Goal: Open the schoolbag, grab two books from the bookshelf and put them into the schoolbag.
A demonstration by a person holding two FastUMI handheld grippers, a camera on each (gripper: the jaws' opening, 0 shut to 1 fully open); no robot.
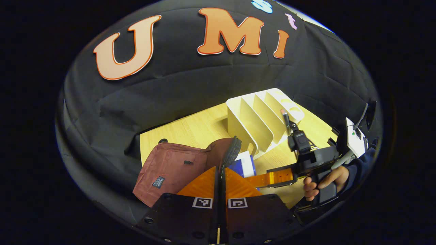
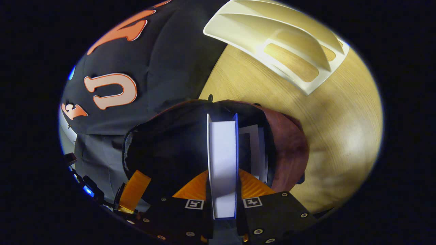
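Now the left claw (image 1: 218,177) pinches the maroon schoolbag (image 1: 170,166) rim, holding it open on the counter (image 1: 190,129); one book (image 2: 253,149) already inside, right claw (image 2: 223,194) clamping the second book (image 2: 223,153) over the mouth; bookshelf (image 1: 259,119) stands emptied far right.

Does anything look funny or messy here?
Nothing stands out. The bag is held open by the left gripper, a book is going in, and the empty shelf stands upright on the table.

Both tongs (image 1: 218,177) (image 2: 223,190) clamped, right one in a hand (image 1: 323,183).
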